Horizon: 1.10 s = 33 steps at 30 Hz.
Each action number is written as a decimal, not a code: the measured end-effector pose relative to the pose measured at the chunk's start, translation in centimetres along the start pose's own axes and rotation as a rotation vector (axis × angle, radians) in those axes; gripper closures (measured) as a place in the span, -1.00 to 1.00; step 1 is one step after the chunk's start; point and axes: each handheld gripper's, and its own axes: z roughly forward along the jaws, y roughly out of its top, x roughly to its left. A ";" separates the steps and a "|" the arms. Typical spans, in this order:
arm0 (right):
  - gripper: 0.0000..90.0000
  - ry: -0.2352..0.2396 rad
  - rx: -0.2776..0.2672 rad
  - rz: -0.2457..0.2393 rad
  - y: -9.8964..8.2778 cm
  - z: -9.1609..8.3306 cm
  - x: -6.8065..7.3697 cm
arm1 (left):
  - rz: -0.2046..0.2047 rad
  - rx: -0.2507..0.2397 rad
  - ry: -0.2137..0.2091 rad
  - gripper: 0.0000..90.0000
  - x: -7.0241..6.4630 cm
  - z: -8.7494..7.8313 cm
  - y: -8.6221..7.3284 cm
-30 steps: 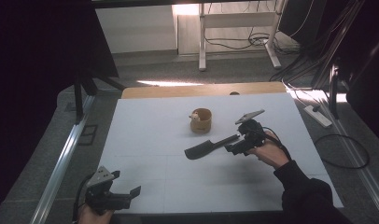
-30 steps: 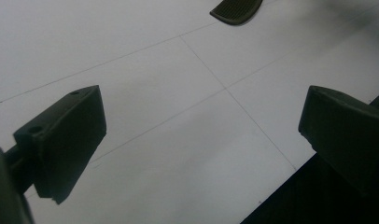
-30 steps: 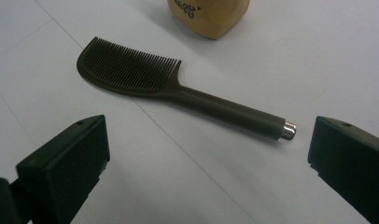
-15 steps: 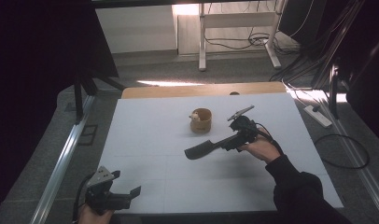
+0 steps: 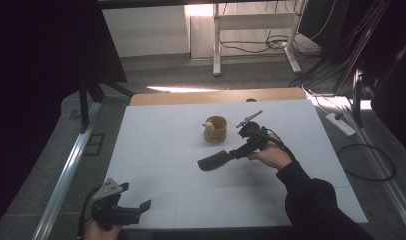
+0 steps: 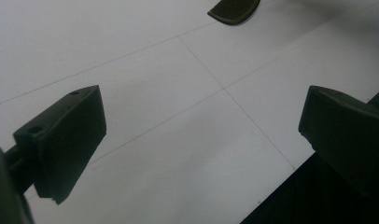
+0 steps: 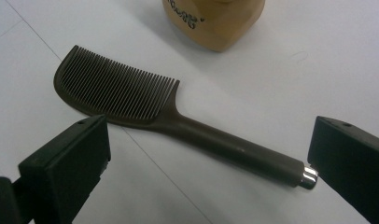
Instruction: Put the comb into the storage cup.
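Right tongs (image 5: 241, 150) poised wide open over a dark comb (image 7: 178, 119) on the white table (image 5: 156, 150).

The comb lies flat on the table, its toothed head pointing towards the person's left and its handle, capped with a small metal tip, reaching back towards the right tongs. In the right gripper view the two jaws stand far apart on either side of the comb and hold nothing; one jaw sits near the head's lower edge, the other just beside the metal tip. A small tan wooden cup (image 5: 215, 129) stands just beyond the comb, apart from it. The left tongs (image 5: 122, 209) rest at the table's near left corner, well apart from the comb, their jaws also spread wide with only bare table between them.
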 end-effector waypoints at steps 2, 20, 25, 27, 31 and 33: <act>-1.00 -0.002 -0.003 -0.005 0.3 0.2 0.1 | 0.001 0.001 0.000 -0.96 0.0 0.0 0.0; -0.88 -0.022 0.019 -0.001 1.9 1.7 0.4 | 0.006 0.001 -0.003 -0.96 0.0 0.0 0.0; -0.41 -0.009 0.010 0.004 1.9 1.6 0.1 | 0.009 0.002 -0.002 -0.96 0.0 0.0 0.0; -0.30 -0.002 0.006 0.002 2.0 1.6 0.1 | 0.010 0.002 -0.002 -0.96 -0.1 0.0 0.0; 0.04 0.030 -0.001 -0.014 2.1 1.6 -0.1 | 0.012 0.003 -0.002 -0.96 -0.1 0.0 0.0; 0.25 0.053 0.004 -0.011 2.2 1.6 -0.2 | 0.012 0.004 -0.003 -0.96 -0.1 0.0 0.0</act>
